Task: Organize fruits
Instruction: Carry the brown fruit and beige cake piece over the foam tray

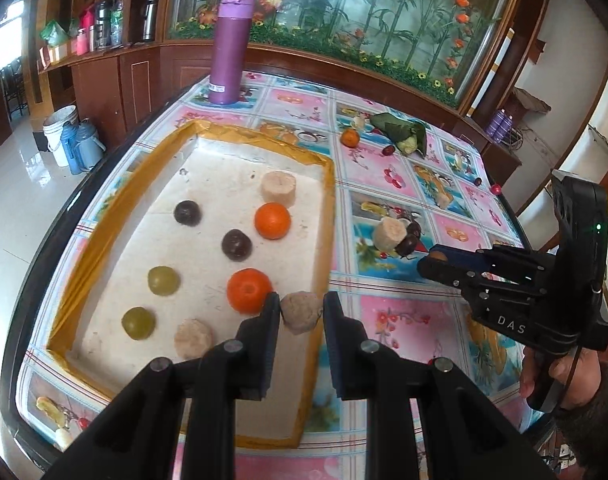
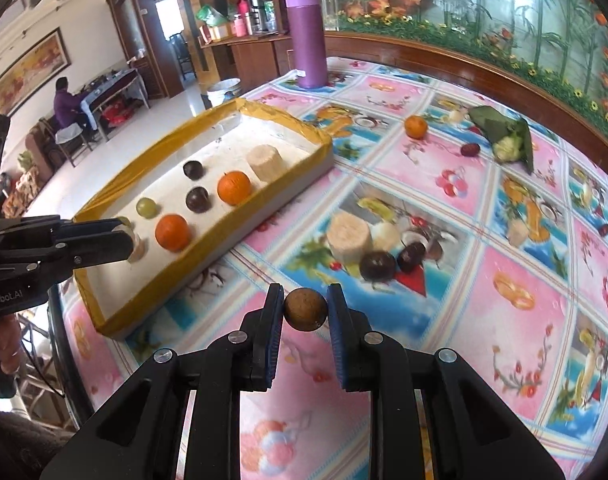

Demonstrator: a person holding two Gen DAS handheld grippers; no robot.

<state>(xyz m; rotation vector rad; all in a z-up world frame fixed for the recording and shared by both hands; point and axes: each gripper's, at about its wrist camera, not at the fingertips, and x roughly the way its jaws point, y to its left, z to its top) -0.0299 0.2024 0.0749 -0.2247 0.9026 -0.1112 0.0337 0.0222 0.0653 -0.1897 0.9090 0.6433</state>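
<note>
A white tray with a yellow-taped rim (image 1: 328, 216) (image 2: 287, 126) holds oranges (image 1: 272, 221), dark plums (image 1: 236, 244), green grapes (image 1: 163, 280) and beige banana pieces (image 1: 278, 187). My left gripper (image 1: 301, 312) is shut on a beige fruit piece (image 1: 301, 313) over the tray's near right corner; it also shows in the right wrist view (image 2: 133, 242). My right gripper (image 2: 305, 310) is shut on a small brown round fruit (image 2: 306, 309) above the tablecloth; it also shows in the left wrist view (image 1: 438, 258).
On the floral tablecloth lie a banana piece (image 2: 350, 238), two dark fruits (image 2: 378, 266), an orange (image 2: 416, 126), a red date (image 2: 470, 149) and a leaf-wrapped item (image 2: 504, 138). A purple flask (image 1: 227, 50) stands at the far edge.
</note>
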